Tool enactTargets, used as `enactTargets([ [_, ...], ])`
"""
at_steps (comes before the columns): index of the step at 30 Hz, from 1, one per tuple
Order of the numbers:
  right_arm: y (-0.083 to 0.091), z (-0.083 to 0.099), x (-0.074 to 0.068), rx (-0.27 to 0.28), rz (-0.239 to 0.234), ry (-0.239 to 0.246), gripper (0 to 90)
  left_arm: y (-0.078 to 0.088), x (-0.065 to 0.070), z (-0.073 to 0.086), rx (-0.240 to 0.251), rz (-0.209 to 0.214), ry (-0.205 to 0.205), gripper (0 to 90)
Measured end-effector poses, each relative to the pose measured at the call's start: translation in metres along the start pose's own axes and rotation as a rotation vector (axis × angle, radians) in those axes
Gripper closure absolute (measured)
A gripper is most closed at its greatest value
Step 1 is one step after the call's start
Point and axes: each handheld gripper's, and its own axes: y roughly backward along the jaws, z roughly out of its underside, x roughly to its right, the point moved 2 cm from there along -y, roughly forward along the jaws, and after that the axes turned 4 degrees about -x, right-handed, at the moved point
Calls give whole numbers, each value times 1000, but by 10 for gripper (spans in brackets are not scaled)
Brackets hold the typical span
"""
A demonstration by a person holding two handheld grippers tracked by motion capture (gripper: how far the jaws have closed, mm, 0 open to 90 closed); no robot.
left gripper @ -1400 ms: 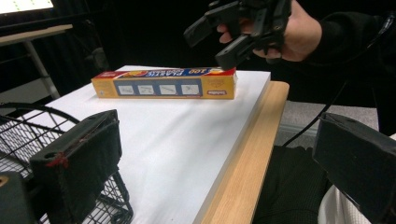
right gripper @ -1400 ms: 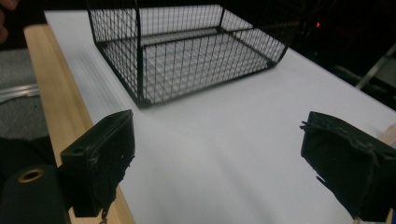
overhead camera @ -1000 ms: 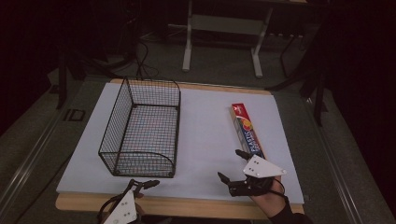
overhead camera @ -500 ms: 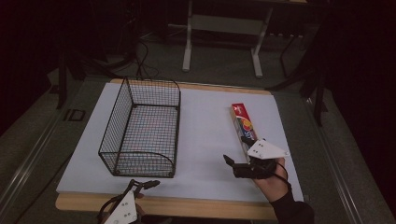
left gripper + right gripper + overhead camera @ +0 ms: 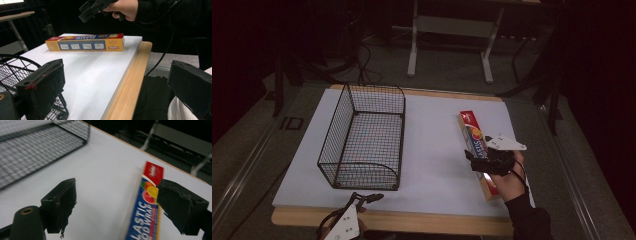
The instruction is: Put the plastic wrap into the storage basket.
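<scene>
Forward from the table's near edge, the right claw (image 5: 479, 159) is now hovering, jaws wide, over the plastic wrap box (image 5: 474, 137) lying right of the wire basket (image 5: 364, 140); left claw (image 5: 364, 197) is gaping wide.

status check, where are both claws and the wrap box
Right claw open, above plastic wrap box. Left claw open at near table edge, beside wire basket. Box flat on table.

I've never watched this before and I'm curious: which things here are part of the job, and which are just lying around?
Probably in play:
- plastic wrap box, with the open right gripper over it
- wire basket, empty
- left gripper, open at the table's near edge

Just there:
- metal frame on the floor behind the table
</scene>
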Motion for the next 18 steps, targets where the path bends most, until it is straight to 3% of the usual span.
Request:
enactTargets([
  [4,-6,2,7,-26,13,-27,160,-1,0,1,-9,3,-2,18],
  [10,-22,6,20,-139,71,-78,159,-1,0,1,-12,5,-1,18],
  [15,-35,11,31,-216,82,-148,160,-1,0,1,-10,10,0,18],
  [18,-41,14,35,-257,87,-166,160,-1,0,1,-10,10,1,18],
])
